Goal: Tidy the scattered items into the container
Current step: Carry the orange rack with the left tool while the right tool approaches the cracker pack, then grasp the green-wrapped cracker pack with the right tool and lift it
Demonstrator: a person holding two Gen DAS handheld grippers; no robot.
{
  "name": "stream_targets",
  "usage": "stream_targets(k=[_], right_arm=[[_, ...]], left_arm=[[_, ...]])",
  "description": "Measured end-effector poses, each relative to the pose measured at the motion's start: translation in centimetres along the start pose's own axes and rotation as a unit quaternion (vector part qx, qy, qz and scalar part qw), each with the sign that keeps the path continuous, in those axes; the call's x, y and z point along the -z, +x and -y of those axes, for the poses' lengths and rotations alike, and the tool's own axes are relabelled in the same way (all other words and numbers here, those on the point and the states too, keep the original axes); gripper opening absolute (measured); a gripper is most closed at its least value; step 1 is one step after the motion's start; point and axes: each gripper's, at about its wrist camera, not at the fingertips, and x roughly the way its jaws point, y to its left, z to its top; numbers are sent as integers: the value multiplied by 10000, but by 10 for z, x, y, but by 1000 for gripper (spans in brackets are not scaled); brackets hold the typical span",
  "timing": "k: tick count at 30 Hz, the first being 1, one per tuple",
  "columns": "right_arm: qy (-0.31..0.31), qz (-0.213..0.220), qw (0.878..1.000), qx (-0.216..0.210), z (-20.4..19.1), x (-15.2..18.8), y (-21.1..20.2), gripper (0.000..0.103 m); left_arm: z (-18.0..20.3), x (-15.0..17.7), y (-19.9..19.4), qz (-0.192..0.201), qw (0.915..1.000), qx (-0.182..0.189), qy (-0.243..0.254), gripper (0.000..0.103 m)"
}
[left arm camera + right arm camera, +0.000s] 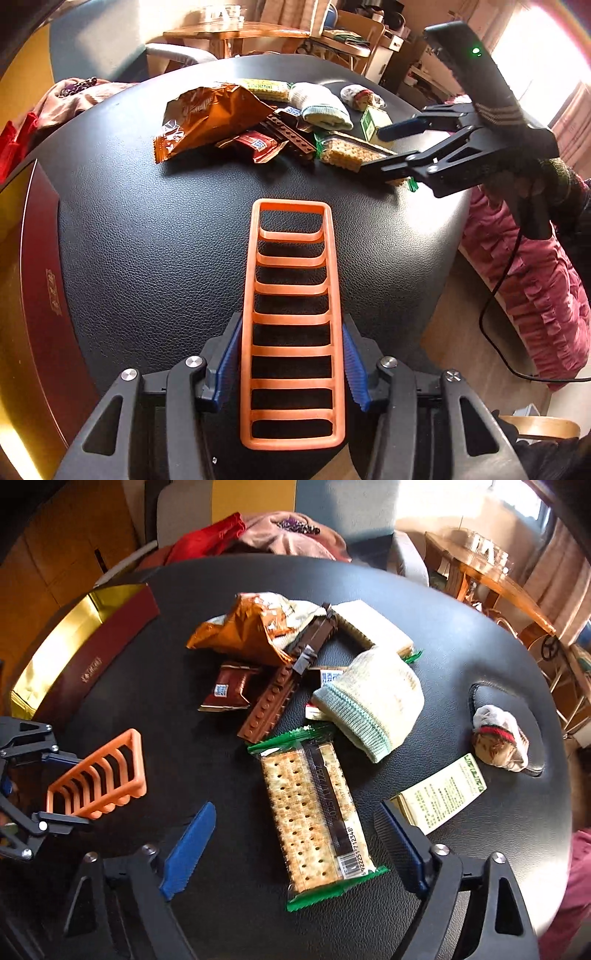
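Jaws: our left gripper (pixel 291 369) pinches the orange rack (pixel 291 314), our right gripper (pixel 295 843) gapes wide | red-and-gold box (pixel 74 653) sits left | cracker pack (pixel 314 812) lies between our right fingers; we squeeze its middle gently.

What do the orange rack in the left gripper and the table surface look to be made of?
Orange rack: seemingly rigid moulded plastic, matte, uniform colour with rounded slats. Table: black, leather-like covering, probably faux leather, judging by its pebbled grain and soft sheen; what lies beneath isn't visible.
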Motion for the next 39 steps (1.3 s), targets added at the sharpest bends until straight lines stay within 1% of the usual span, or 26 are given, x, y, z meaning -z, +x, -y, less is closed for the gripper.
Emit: stream_targets(k=[2,3,5,6,7,12,15,20,23,26,33,39], right_arm=[[1,-115,9999,67,2,0,6,72],[2,-164,9998,115,3,0,9,65],[24,-209,9994,257,5,2,11,58],[59,-201,9995,242,6,4,11,55],[95,-192,9995,226,7,5,10,54],[206,-73,9991,372,1,15,3,53],[538,48,9975,463,-2,24,-3,53],[1308,354,9901,360,-6,38,-16,52],[1615,537,9851,255,-11,43,-23,52],[1709,645,9828,265,-20,43,-28,52],[1675,1028,9782,674,-48,34,-47,52],[1765,1069,9743,903,-69,29,-33,52]], left_arm=[[-1,1,0,39,10000,5,-69,51],[-1,2,-1,62,9999,12,-106,51],[-3,3,-1,112,9998,25,-178,51],[-3,4,-1,143,9996,22,-226,51],[-4,5,-1,175,9995,8,-264,51],[7,6,-3,345,9987,-173,-337,50],[7,9,-5,438,9979,-191,-440,50],[13,11,-9,588,9968,-224,-489,50],[14,13,-19,713,9960,-249,-488,50],[13,13,-29,852,9944,-305,-544,50],[8,13,-53,1213,9890,-511,-668,50],[7,20,-74,1468,9837,-691,-772,50]])
